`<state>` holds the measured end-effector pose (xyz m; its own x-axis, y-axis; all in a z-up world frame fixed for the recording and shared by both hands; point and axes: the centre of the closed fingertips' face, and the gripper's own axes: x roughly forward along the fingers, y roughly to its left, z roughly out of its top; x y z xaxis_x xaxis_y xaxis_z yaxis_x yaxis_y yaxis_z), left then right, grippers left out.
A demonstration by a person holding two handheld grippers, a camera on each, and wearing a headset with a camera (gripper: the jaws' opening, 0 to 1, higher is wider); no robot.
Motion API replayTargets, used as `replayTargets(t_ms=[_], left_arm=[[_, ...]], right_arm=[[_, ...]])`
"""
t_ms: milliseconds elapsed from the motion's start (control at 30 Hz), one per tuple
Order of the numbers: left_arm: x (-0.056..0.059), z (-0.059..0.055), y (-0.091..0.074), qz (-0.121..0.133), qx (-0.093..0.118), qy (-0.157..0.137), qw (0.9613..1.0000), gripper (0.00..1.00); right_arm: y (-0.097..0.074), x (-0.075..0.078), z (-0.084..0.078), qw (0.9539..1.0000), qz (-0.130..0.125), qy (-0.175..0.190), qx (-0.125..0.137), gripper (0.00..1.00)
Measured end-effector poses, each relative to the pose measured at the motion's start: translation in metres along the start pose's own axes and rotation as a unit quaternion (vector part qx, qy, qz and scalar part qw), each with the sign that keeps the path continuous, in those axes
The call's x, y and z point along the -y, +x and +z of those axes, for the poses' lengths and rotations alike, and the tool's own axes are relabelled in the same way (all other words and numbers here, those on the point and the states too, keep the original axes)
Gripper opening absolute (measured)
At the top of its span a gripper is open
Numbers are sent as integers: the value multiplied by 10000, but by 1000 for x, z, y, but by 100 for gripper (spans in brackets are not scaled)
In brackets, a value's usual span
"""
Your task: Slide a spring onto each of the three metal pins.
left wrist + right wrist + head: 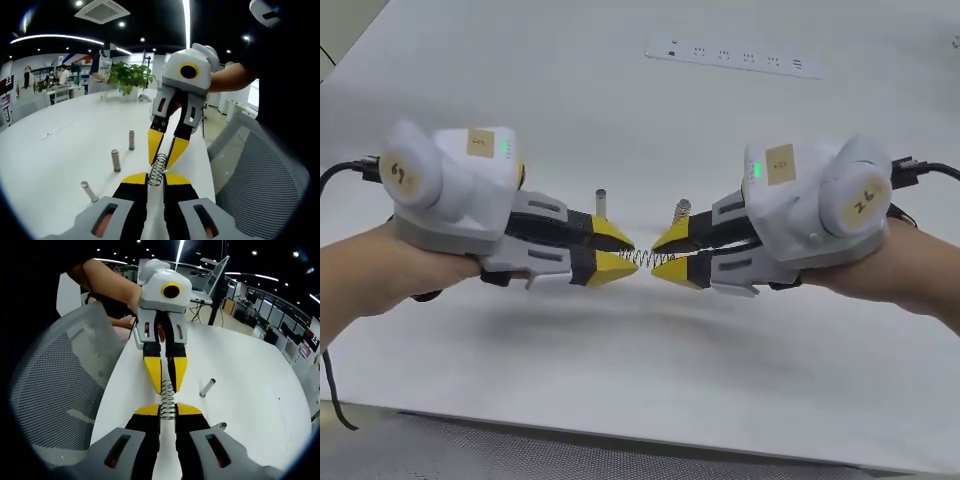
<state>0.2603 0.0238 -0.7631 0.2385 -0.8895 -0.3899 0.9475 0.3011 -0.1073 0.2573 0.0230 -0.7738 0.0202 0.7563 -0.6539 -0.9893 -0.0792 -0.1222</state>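
One spring [642, 260], two grippers
Thin shiny wire coil; left gripper [620, 254] and right gripper [665, 257] each pinch one end, jaws nearly closed.

White worktable [650, 110] with a power strip [735, 57], grey mesh chair [260, 170], dark ceiling [150, 20] with strip lights [186, 20].

The spring [642, 260] is fine bright metal wire. The left hand-held gripper [620, 254] and right hand-held gripper [662, 256] have matt white plastic shells, black plastic arms and smooth yellow jaw tips. The bare pin [87, 191] is polished metal — the worktop [620, 370] smooth, matt white. The chair [250, 175] back is grey mesh cloth.
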Motion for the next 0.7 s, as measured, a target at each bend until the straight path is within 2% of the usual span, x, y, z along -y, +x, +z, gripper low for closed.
replayTargets(t_ms=[700], left_arm=[[1,0,1,-24,-25,80,10000,3]], right_arm=[[-1,-4,-1,10000,29,-21,27,8]])
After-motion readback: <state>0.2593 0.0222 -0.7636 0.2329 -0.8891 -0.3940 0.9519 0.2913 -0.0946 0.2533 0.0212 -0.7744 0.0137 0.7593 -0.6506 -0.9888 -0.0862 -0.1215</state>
